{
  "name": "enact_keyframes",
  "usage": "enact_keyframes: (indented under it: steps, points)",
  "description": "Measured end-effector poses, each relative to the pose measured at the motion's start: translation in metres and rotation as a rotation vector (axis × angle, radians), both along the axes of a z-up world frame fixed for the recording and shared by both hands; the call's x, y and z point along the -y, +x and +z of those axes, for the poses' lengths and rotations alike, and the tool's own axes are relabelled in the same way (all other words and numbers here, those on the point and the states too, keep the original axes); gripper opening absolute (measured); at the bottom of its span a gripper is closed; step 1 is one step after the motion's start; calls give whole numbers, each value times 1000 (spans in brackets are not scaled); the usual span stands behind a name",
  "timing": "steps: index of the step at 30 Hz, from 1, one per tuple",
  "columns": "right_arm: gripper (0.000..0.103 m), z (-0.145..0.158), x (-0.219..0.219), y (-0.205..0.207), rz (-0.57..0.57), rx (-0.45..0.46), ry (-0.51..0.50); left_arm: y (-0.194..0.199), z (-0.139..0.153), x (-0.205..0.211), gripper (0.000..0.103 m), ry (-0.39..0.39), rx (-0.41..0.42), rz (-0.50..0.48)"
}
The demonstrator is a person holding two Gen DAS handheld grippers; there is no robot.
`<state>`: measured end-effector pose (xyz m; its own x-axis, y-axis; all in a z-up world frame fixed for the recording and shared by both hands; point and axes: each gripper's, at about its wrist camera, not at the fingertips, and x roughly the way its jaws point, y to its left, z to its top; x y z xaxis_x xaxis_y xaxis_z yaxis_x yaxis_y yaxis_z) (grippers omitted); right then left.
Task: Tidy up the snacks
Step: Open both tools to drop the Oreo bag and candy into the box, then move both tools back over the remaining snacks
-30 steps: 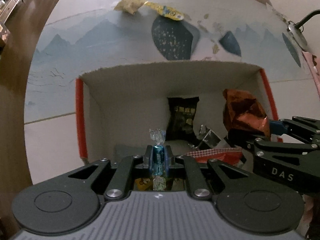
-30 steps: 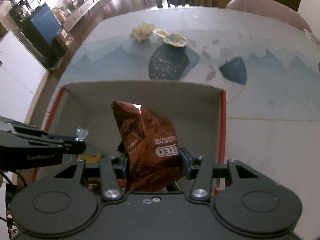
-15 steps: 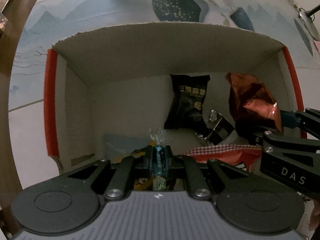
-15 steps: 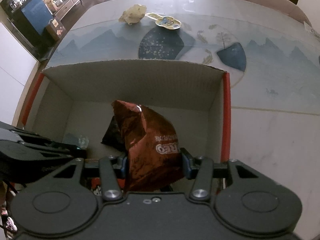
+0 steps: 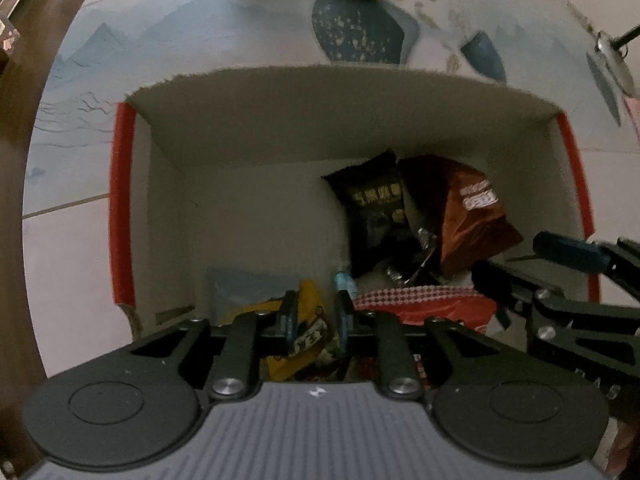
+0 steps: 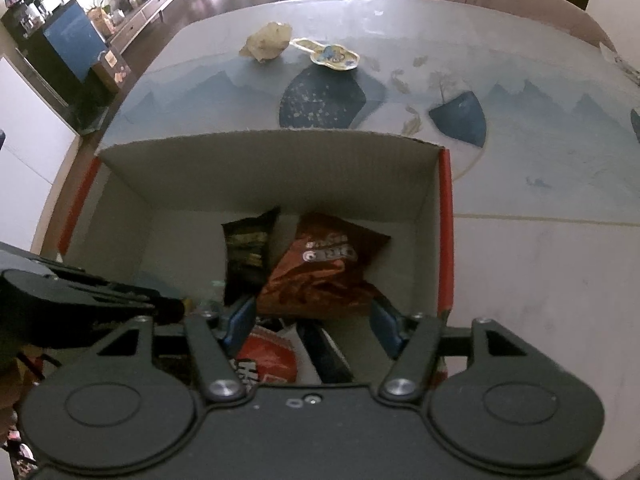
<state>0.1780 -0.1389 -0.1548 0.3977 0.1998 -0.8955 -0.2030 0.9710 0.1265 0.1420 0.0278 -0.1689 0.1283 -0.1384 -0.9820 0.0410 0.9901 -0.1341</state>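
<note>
With fingers spread, left gripper [image 5: 316, 312] and right gripper [image 6: 312, 316] grip nothing

The right gripper [image 6: 312, 322] has spread its jaws, and the crinkled red-brown foil snack bag [image 6: 324, 268] it held a second ago now lies mid-frame in the box. The left gripper [image 5: 316, 316] has parted too, its blue-wrapped candy gone.

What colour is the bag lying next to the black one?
Reddish-brown bag, clearest in the right wrist view.
</note>
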Motion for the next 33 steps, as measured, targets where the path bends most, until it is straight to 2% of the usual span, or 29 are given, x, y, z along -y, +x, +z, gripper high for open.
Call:
enact_keyframes:
  steps: [2,10,12,14,15,19,25,33]
  points:
    - [63,5,-1,-3,2,10,3,-2,8,-3,28,-15,18,4]
    - [73,34,-7,-12,16,66,40,-9,45,-10,29,-44,103,-3]
    - [74,42,-8,-14,16,82,47,-11,55,-13,33,-48,128,-6]
    - [77,51,-9,-15,22,95,54,-12,66,-16,43,-52,158,-6]
    - [80,57,-10,-16,25,105,55,-13,73,-18,44,-54,175,-6]
    - [82,80,-13,-16,47,136,62,-11,97,-25,53,-58,229,-6]
    - [91,114,-15,1,79,182,69,2,125,-31,59,-21,300,0]
    - [98,128,-16,44,121,189,72,41,141,-34,64,16,338,1]
